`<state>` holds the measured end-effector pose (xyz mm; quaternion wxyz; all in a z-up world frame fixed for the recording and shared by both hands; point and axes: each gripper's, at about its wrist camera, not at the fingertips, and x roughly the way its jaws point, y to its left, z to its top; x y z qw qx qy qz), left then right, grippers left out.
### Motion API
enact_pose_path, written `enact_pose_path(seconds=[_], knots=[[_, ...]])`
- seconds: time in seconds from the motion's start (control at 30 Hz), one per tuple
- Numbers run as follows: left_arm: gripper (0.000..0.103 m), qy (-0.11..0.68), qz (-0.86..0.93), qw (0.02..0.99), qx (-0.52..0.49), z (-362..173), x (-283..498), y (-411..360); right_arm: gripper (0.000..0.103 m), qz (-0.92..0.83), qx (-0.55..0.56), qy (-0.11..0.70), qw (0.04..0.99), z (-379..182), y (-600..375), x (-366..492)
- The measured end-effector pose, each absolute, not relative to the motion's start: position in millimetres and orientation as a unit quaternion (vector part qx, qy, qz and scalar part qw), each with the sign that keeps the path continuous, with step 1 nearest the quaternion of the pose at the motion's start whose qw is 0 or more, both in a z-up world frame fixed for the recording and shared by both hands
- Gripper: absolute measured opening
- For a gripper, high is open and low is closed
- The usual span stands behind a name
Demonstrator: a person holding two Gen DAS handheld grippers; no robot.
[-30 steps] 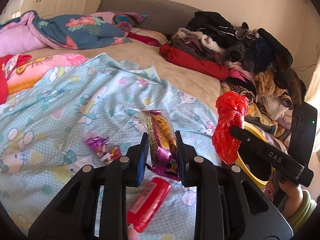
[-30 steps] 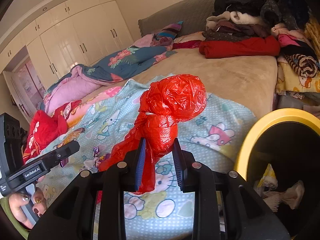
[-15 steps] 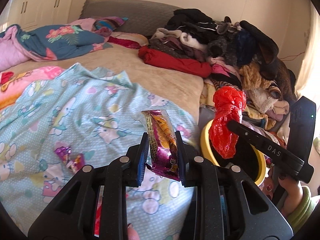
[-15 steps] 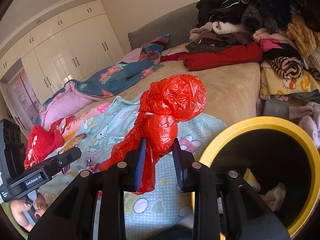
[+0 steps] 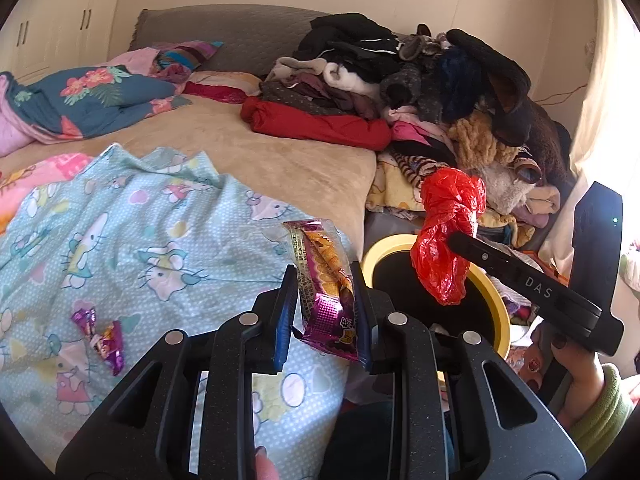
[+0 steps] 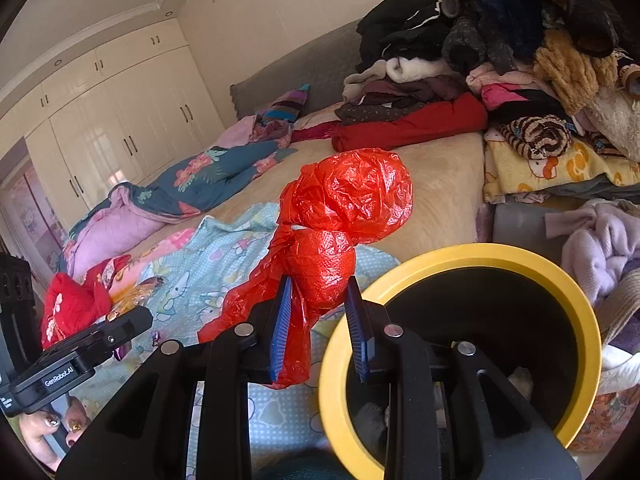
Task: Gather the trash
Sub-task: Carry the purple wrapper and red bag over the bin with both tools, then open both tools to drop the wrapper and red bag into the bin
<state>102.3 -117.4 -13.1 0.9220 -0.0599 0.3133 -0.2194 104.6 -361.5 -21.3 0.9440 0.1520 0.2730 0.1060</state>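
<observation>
At the foot of the bed (image 5: 280, 160), beside the yellow-rimmed bin (image 6: 460, 256), you hold trash in both grippers. Your right gripper (image 6: 318, 308) has its fingers (image 6: 282, 320) clamped on a crumpled red plastic bag (image 6: 348, 204), and the bin's dark mouth lies just to the right of and below those fingers, with the right one already over the near rim. The bag stands with its long axis roughly upright, a knotted bulb above the pads and a loose tail hanging down to the left. Your left gripper (image 5: 324, 308) has its fingers clamped on a purple-and-orange snack wrapper (image 5: 324, 280), long axis running up out of the grip; from it the bin sits to the right, past the edge of the blue cartoon-cat sheet (image 5: 120, 240). The right hand looks the nearer to the opening, so the bag seems likely to drop first. More small purple wrappers (image 5: 102, 332) lie on the sheet, well apart from both grippers.
</observation>
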Motion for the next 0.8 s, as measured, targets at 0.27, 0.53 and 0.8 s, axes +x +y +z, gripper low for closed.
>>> enact_pose_path(seconds=[0.27, 0.53, 0.8], knots=[[0.019, 0.313, -0.236, 0.919, -0.049, -13.1, 102.0, -138.9, 0.026, 0.08, 0.163, 0.272, 0.945, -23.4, -388.5, 101.1], [0.019, 0.319, -0.253, 0.913, -0.034, -18.8, 104.4, -161.3, 0.026, 0.055, 0.163, 0.284, 0.943, -31.5, -412.5, 102.0], [0.019, 0.334, -0.269, 0.903, -0.017, -31.0, 108.3, -188.4, 0.026, 0.026, 0.173, 0.304, 0.937, -48.8, -439.5, 101.5]])
